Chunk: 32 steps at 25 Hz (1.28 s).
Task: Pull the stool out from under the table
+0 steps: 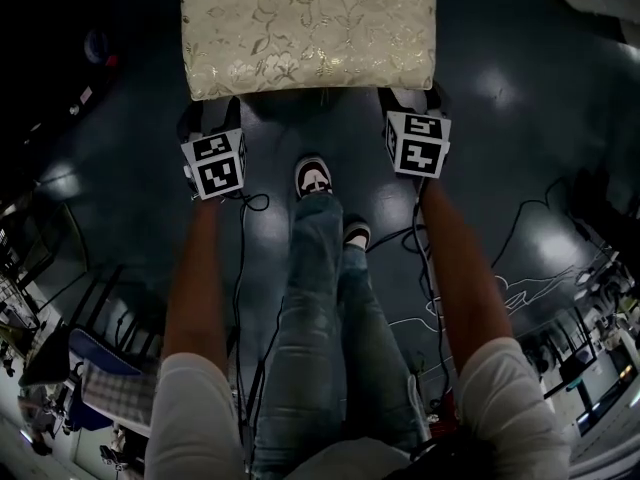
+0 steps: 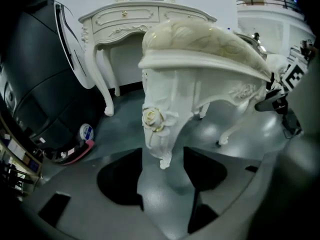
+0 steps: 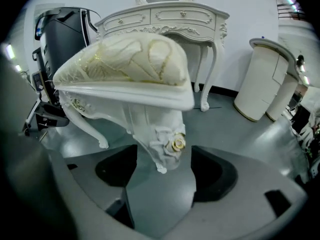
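Stool [image 1: 308, 33]: a low white seat with a padded top. It stands on the floor [image 1: 520, 138] in front of the table [image 2: 125, 19], just ahead of the person's shoe [image 1: 314, 176].
Cushion [image 3: 125, 59]: cream fabric with a faintly shiny gold leaf-and-flower weave. It is squarish with rounded corners from above and domed from the side.
Rim [image 2: 200, 61]: a smooth, glossy white moulding under the cushion, with a carved, scalloped apron below it.
Legs: white and curved, tapering to small scrolled feet. Each near corner carries a carved rose [image 2: 151, 118] with a gold centre.
Table: white, in the same carved style, with ornamented drawer fronts and slender curved legs.
Floor: dark grey and smooth, reflecting the ceiling lights.
Left tongs [image 2: 162, 171]: the dark jaws stand wide apart. The foot of one corner leg [image 2: 159, 134] lies between their tips with a gap on either side, so nothing is gripped.
Right tongs [image 3: 161, 176]: the jaws are equally wide. The other near leg [image 3: 162, 144] stands between the tips, and the pads are clear of it.
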Tool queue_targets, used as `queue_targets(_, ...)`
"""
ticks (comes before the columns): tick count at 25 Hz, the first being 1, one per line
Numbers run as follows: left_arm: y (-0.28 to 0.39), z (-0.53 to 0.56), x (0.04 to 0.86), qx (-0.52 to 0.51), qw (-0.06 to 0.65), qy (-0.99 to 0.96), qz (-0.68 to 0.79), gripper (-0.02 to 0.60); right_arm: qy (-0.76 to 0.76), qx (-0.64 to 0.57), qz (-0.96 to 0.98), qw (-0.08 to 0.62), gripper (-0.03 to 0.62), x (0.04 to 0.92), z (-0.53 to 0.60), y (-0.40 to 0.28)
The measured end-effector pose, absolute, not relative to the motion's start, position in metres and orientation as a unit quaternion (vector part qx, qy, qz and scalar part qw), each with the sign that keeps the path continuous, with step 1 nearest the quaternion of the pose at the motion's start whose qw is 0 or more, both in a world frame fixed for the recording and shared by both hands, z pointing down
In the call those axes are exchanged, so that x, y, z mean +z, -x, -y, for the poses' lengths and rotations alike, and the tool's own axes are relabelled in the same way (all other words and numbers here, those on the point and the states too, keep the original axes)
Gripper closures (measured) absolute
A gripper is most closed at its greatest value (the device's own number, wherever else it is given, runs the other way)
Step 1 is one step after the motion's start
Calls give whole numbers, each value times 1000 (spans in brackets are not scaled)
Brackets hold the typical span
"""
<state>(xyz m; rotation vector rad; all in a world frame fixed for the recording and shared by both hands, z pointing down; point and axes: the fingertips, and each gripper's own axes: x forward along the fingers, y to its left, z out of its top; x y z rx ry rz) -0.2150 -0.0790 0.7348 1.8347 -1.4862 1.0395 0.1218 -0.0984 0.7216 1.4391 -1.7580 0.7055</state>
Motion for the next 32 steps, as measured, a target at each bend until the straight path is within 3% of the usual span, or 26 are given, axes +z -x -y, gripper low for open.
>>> queue_targets(4, 197, 55, 704, 363, 270, -698, 556, 318, -572, 290, 673, 368, 273, 709, 68, -136)
queue_targets(8, 165, 43, 640, 300, 269, -730, 553, 398, -571, 301, 680, 349, 273, 676, 34, -139)
queue_targets(11, 142, 47, 580, 272, 226, -756, 550, 485, -566, 289, 696, 333, 273, 639, 20, -134)
queue_targets(15, 115, 37, 498, 256, 177, -784, 537, 517, -558, 291, 712, 312, 273, 579, -3, -126)
queue_targets(23, 87, 17, 307, 169, 125, -806, 553, 553, -546, 228, 764, 255, 273, 412, -20, -122)
queue_targets(32, 80, -28, 154, 114, 173, -788, 580, 572, -590, 201, 770, 140, 273, 226, -34, -140)
